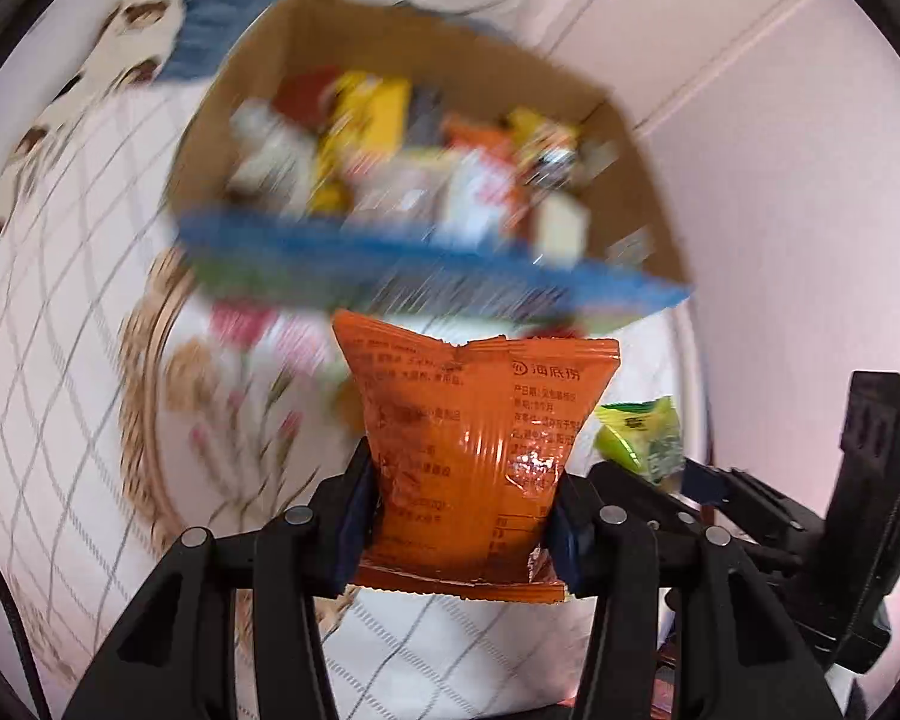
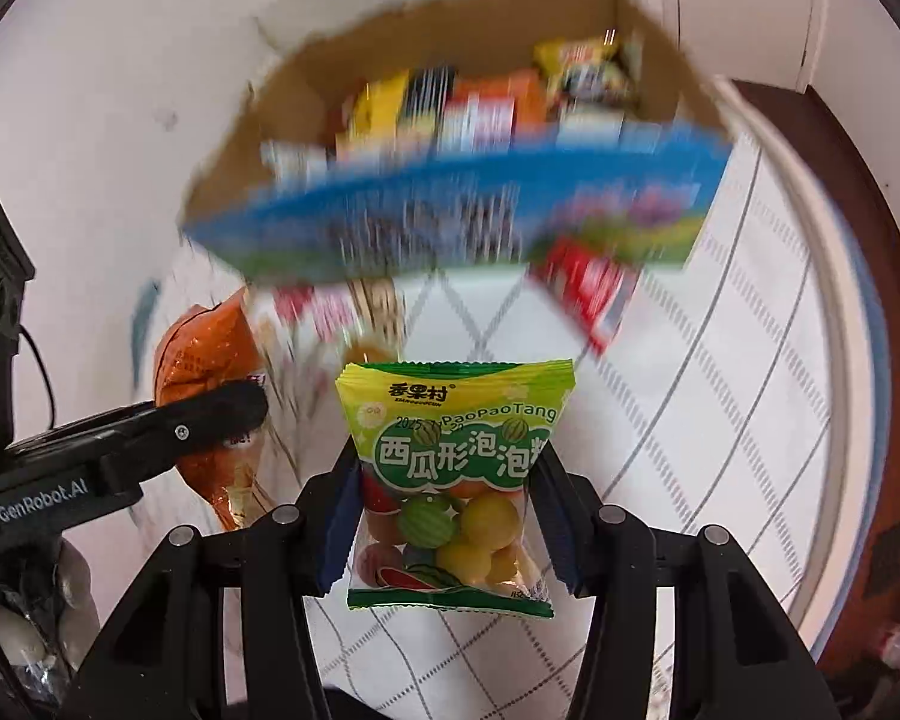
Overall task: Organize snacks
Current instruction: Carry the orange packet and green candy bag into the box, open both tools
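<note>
Grippers clamped: left gripper [image 1: 459, 516] grasps orange packet [image 1: 468, 438]; only right view shows right gripper [image 2: 444, 516] pinching green candy bag's [image 2: 450, 480] gumballs.

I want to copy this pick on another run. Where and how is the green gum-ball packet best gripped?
Grip the green packet across its lower body, coming from its bottom seam, one pad on each side edge, as the right gripper does here. The flat pouch is narrow enough to fit between the pads, and its top stays free.
</note>
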A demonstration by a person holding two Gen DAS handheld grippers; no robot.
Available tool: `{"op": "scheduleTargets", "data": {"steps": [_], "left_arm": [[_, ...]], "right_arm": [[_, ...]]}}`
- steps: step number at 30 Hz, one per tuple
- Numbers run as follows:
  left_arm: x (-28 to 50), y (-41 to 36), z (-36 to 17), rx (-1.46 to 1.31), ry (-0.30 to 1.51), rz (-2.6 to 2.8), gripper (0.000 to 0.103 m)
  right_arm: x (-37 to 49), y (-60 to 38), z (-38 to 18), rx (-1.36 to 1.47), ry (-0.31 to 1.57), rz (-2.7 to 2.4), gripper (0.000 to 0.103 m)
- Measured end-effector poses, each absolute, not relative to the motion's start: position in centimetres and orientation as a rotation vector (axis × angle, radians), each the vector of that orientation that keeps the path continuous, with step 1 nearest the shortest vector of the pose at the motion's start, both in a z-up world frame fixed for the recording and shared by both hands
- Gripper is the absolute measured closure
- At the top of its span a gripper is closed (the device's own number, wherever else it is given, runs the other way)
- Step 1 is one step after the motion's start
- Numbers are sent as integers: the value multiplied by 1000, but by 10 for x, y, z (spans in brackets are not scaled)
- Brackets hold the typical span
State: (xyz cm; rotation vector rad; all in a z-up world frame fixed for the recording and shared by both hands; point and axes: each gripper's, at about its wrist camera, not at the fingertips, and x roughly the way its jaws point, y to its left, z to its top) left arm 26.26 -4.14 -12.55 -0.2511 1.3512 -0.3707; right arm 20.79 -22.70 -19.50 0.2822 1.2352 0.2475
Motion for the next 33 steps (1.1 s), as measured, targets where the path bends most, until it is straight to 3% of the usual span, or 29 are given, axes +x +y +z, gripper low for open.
{"op": "scheduleTargets", "data": {"steps": [8, 17, 19, 20, 21, 23, 33], "left_arm": [[365, -98, -87, -152, 1306, -411, 57], [425, -122, -153, -153, 1484, -379, 56], [428, -124, -171, -147, 1542, -366, 55], [429, -123, -176, -153, 1556, -353, 44], [429, -122, -180, -153, 1556, -340, 21], [428, -121, -181, -134, 1542, -317, 7], [411, -113, -150, -102, 1424, -272, 7]], "right_arm": [[296, -243, -142, 256, 1086, 199, 48], [371, -258, -167, 206, 1158, 132, 48], [378, -262, -182, 222, 1211, 114, 42], [379, -262, -188, 231, 1224, 109, 26], [381, -262, -194, 238, 1228, 111, 14], [380, -260, -196, 226, 1222, 99, 8], [372, -254, -184, 159, 1209, 60, 5]]}}
